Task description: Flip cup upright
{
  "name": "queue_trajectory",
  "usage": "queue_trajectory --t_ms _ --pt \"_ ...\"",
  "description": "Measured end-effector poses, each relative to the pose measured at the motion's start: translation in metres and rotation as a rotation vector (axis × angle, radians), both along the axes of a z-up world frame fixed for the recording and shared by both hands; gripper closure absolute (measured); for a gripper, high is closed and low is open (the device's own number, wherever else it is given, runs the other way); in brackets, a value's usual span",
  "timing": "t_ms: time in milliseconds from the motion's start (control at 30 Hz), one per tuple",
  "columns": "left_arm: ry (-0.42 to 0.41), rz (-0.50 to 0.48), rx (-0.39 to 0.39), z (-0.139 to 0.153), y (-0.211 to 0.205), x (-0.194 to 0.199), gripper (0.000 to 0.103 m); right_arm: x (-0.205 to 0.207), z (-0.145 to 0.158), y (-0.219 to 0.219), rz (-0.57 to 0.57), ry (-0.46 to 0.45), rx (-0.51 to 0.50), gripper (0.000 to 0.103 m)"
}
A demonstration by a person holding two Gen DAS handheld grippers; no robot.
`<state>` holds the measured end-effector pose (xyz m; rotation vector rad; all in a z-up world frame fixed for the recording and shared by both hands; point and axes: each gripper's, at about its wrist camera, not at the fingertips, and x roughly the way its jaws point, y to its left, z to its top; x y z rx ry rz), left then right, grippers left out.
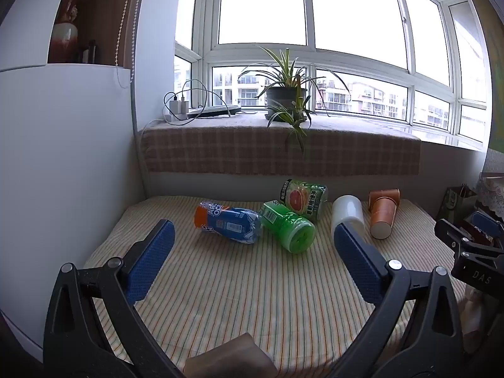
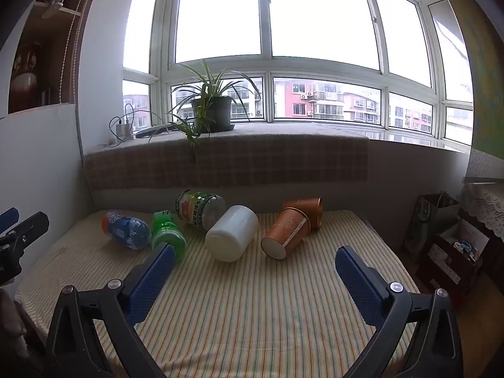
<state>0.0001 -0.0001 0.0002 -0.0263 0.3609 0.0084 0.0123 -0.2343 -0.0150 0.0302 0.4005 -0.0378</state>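
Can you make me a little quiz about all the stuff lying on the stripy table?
1. True or false: the white cup is standing upright.
2. Which thing lies nearest the right gripper? A) blue bottle B) brown cup C) potted plant
3. Fill in: both the left gripper and the right gripper are ____, holding nothing.

Key
1. False: it lies on its side on the striped cloth.
2. B
3. open
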Motion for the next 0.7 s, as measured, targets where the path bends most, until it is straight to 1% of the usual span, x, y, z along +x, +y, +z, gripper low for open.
queue_trajectory --t_ms 133,333,533,567,700 --pt "-0.015 -0.008 0.011 0.0012 -0.0006 -0.0027 0.0 -0.0005 0.0003 -0.0001 -0.005 -0.003 0.0 0.0" --pt "-0.012 -0.006 0.012 0.0014 -0.0008 -0.0024 0.0 -0.0012 0.0005 -0.0028 -0.005 -0.005 0.005 0.0" --pt "-0.013 -0.006 0.008 0.0013 0.0002 -0.0022 0.0 -0.0044 0.0006 0.0065 -0.001 -0.008 -0.007 0.0" --pt "-0.013 -0.006 0.009 0.0018 0.0003 -0.0028 0.0 0.0008 0.0017 -0.0006 -0.006 -0.003 0.015 0.0" --pt "-0.013 -0.006 0.006 0.0013 0.0004 -0.0022 0.0 0.0012 0.0015 -0.001 -0.006 0.0 0.017 0.0"
